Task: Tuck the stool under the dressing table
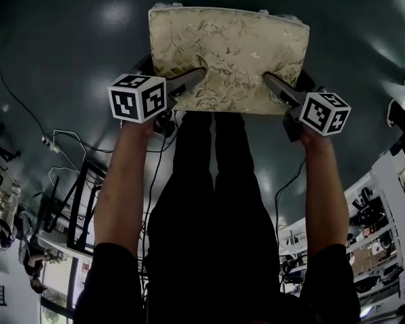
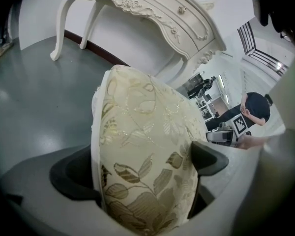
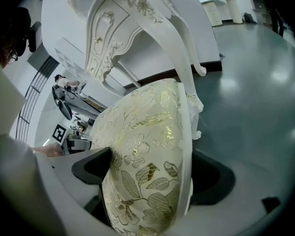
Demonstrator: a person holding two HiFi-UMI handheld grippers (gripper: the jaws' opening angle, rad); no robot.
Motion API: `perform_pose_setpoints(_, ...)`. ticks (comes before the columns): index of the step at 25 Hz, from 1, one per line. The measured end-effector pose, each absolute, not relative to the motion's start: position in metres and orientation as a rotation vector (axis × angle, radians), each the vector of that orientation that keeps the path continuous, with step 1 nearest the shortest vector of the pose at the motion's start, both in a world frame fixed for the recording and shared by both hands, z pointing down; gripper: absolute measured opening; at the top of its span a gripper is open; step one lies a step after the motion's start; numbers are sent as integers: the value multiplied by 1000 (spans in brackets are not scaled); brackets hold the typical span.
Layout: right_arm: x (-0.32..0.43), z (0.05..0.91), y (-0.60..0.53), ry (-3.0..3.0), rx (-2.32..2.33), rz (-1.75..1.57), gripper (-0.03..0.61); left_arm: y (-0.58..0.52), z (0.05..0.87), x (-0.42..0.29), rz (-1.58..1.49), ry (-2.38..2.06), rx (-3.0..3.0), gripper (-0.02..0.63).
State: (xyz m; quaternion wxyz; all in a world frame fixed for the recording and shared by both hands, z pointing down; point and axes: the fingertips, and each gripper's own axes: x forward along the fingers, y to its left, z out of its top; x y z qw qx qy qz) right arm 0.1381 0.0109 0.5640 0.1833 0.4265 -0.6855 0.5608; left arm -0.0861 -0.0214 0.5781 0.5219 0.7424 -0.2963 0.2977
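The stool [image 1: 228,56] is gripped at the near edge of its padded, leaf-patterned seat. The left tongs [image 1: 194,79] are clamped on one side of that edge and the right tongs [image 1: 271,81] on the other, each closed on padding and white frame together. The stool is seen over the grey floor [image 1: 67,46], just ahead of the person's legs [image 1: 212,181]. The white carved dressing table [image 2: 152,4] is seen close beyond it, against a white wall [image 2: 123,38].
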Motion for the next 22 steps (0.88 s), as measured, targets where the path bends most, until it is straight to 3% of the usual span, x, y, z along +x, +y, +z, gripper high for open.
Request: perform_pose_setpoints(22, 138, 575, 4, -1981, 1093, 1623, 476, -18, 573, -89, 722, -833, 1744, 589)
